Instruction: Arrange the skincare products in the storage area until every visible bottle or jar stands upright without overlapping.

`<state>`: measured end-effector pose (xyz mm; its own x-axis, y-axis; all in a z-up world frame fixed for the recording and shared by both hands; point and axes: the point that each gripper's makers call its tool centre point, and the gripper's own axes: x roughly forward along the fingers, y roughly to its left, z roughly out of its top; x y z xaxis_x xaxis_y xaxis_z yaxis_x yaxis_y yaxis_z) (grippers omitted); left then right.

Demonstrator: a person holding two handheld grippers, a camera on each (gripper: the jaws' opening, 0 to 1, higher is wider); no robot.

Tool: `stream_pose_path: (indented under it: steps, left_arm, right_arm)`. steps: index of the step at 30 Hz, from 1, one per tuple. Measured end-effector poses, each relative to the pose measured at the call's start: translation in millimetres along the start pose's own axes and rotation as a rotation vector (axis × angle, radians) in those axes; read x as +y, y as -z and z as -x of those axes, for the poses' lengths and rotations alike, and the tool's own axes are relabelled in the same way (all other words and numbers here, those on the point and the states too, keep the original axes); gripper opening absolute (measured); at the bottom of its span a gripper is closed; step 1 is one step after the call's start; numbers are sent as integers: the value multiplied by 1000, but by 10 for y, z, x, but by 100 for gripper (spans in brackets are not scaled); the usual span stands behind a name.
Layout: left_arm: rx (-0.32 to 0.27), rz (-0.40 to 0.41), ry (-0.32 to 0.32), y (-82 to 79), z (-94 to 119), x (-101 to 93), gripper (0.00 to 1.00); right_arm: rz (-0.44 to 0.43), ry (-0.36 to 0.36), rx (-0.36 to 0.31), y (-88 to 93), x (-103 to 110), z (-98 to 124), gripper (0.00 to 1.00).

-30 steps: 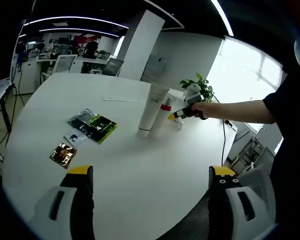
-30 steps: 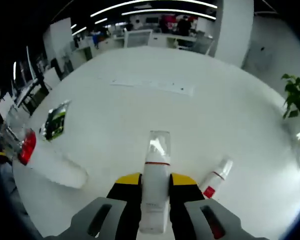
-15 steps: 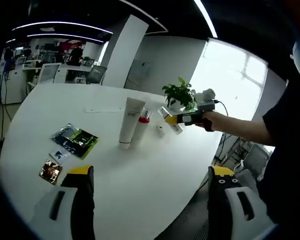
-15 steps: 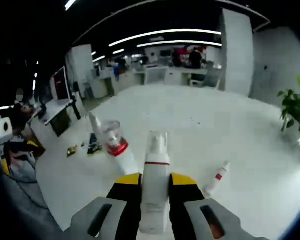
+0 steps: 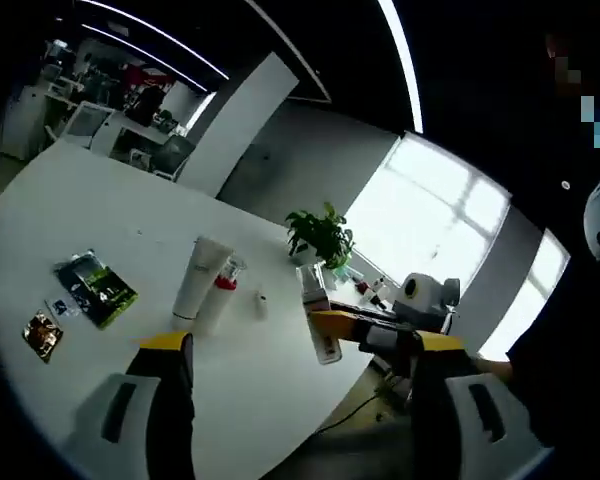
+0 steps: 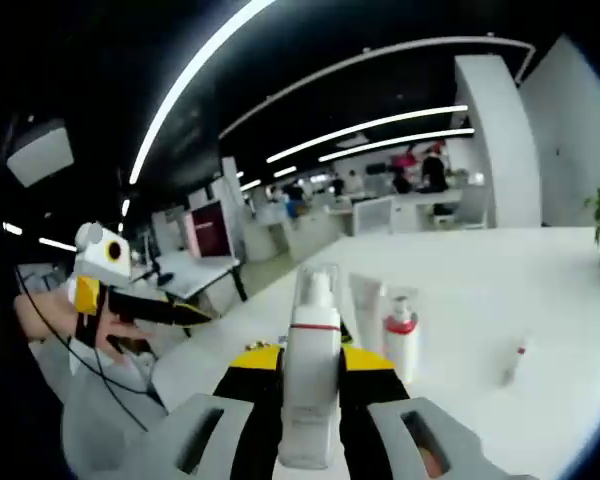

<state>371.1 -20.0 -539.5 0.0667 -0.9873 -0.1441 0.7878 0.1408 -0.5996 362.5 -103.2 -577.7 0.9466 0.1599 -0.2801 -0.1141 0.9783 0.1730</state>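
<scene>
Both grippers had grey bodies and black jaws capped in yellow: the left gripper (image 5: pixel 292 352) and the right gripper (image 6: pixel 310 362). The person's clothing looked dark, possibly black.

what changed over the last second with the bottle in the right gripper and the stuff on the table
The right gripper has lifted the white pump bottle from low over the table to up in the air, staying shut on it. The tall white tube, red-capped bottle, small bottle and sachets kept their places. The left gripper stayed open.

Bare table (image 5: pixel 70 215) before sachets (image 5: pixel 95 288), tube (image 5: pixel 198 282) and bottle (image 5: pixel 218 302) mid-table
</scene>
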Motion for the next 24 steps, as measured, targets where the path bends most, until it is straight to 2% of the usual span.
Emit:
stream_pose_path:
  steps: [6,7,11,17,24]
  left_arm:
    - [46,-15,-29,100,-116,-115,74]
    - [51,-15,-36,121,-126,-130,72]
    - [31,41,-29,105,-100,-184,60]
    - [6,32,-25,43,-23,-224,47]
    - [-17,22,-11,-3,-17,-241,34]
  right_arm:
    - [149,-17,-52,-185,570,-18,12]
    - [195,-20,-58,-213,682,-20,12]
    - [297,-27,-71,-261,889,-25,12]
    - [370,-30,-78,-306,957,17,12]
    - [379,-29,-80,-297,991,45,12]
